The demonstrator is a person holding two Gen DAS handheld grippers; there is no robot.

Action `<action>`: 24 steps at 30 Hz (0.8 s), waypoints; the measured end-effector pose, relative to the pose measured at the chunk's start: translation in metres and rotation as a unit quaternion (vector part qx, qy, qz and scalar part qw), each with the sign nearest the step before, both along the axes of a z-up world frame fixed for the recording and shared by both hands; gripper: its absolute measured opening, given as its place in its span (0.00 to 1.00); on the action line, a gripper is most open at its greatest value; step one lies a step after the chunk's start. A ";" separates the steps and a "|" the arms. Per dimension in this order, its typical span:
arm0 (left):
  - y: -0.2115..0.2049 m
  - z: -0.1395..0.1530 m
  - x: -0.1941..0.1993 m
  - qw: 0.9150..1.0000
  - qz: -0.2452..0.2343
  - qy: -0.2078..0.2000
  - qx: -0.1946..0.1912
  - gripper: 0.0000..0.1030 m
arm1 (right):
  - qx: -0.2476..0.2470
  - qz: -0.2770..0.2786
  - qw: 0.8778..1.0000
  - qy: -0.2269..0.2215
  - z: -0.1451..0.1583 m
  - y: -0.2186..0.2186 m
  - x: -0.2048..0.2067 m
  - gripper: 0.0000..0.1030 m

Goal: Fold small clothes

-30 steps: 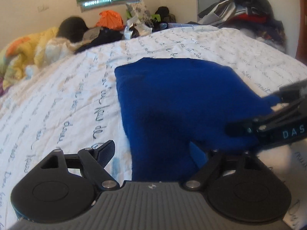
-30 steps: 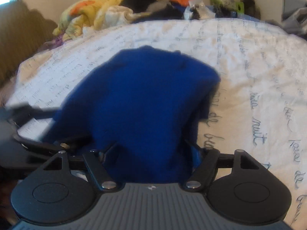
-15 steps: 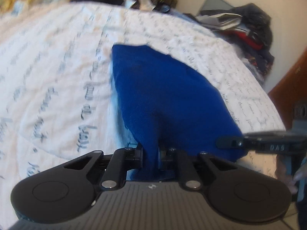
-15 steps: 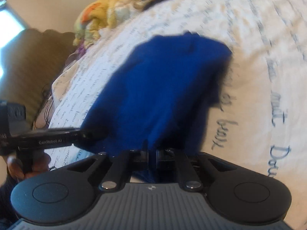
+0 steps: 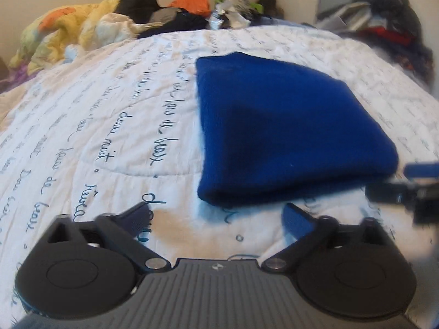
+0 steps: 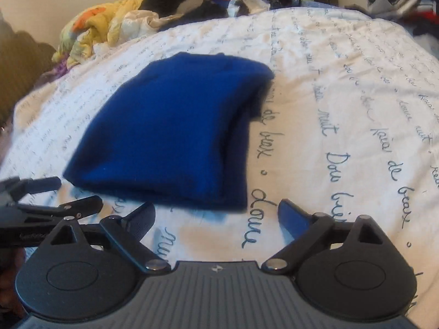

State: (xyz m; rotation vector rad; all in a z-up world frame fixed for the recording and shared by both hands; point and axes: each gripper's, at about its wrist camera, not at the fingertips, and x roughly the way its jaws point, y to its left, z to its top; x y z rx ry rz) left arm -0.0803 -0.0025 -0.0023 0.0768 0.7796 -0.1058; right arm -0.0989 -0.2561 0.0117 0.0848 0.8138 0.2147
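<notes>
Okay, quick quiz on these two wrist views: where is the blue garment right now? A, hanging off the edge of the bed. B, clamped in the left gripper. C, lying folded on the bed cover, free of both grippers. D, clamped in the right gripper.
C: the blue garment lies folded on the bed cover, while the left gripper and the right gripper have just opened and hold nothing.
</notes>
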 end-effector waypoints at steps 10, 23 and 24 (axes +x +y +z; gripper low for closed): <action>0.005 -0.006 0.004 0.999 0.001 -0.033 -0.015 1.00 | -0.070 -0.065 0.994 -0.048 -0.020 0.046 0.016 1.00; 0.005 -0.007 0.003 0.999 -0.001 -0.035 -0.016 1.00 | -0.072 -0.066 0.994 -0.056 -0.023 0.051 0.022 1.00; 0.005 -0.007 0.003 0.999 -0.001 -0.035 -0.016 1.00 | -0.072 -0.066 0.994 -0.056 -0.023 0.051 0.022 1.00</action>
